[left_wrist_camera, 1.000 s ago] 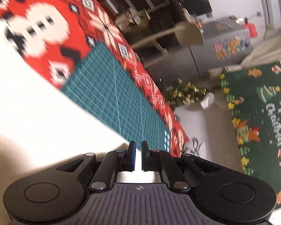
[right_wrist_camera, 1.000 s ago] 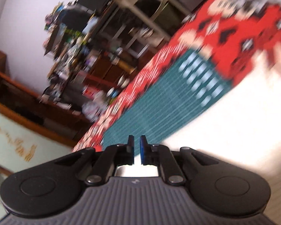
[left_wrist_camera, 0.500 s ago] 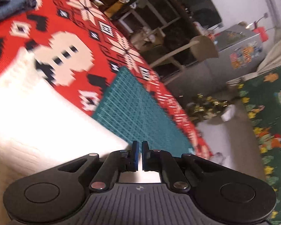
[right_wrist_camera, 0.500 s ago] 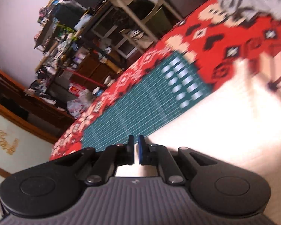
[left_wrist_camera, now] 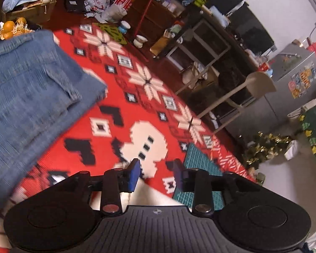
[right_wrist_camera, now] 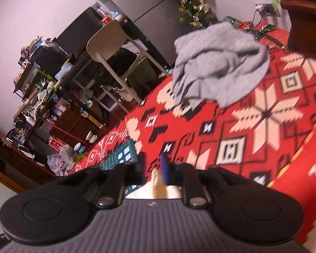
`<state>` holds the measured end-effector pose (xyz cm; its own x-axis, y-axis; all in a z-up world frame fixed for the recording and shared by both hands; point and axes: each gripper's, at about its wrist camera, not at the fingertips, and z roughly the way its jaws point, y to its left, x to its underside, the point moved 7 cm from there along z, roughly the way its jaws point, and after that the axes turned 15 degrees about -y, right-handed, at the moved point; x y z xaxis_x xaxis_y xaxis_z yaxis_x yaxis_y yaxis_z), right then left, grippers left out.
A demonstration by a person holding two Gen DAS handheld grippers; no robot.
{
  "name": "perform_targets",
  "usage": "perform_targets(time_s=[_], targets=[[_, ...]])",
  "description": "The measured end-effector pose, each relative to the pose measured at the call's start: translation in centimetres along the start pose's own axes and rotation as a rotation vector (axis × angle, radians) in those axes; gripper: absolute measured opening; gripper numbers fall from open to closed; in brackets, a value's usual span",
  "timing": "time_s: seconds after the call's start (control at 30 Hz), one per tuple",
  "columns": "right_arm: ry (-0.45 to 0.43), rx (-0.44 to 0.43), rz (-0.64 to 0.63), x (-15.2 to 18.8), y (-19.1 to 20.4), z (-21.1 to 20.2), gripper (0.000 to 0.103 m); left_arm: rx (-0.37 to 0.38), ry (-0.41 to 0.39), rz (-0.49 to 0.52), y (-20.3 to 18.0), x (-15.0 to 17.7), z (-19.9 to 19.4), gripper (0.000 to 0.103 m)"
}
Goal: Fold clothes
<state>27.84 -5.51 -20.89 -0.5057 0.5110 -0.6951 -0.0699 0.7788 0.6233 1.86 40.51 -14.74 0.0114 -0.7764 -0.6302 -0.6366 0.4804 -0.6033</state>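
Two grippers, both with jaws opening: left gripper (left_wrist_camera: 155,174) and right gripper (right_wrist_camera: 153,169), each spread above a white garment (left_wrist_camera: 146,195) whose edge lies between, unpinched; one folded denim piece (left_wrist_camera: 29,88) and one crumpled grey sweater (right_wrist_camera: 219,67) on the red patterned cloth (left_wrist_camera: 115,105); one green cutting mat (left_wrist_camera: 197,158), mostly hidden; white garment largely cut off.

Black tool (left_wrist_camera: 155,174), blue pads (left_wrist_camera: 133,175)

Jeans (left_wrist_camera: 31,88) on tablecloth (left_wrist_camera: 124,113) at left, sweater (right_wrist_camera: 219,67) on it at right
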Motion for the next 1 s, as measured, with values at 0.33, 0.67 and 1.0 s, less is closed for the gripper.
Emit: perform_targets(time_s=[0.33,0.67,1.0], targets=[[0.095,-0.007,-0.082,2.8,1.0,0.9,0.031,-0.008,0.029,0.066,2.0,0.8,0.1,0.043],[0.077,0.008,-0.11,2.5,1.3,1.6,0.004,-0.024,-0.004,0.187,1.5,1.4,1.9,0.009],[0.018,-0.012,-0.1,1.1,2.2,5.7,0.011,0.003,0.017,0.231,1.0,-0.6,5.8,0.016]])
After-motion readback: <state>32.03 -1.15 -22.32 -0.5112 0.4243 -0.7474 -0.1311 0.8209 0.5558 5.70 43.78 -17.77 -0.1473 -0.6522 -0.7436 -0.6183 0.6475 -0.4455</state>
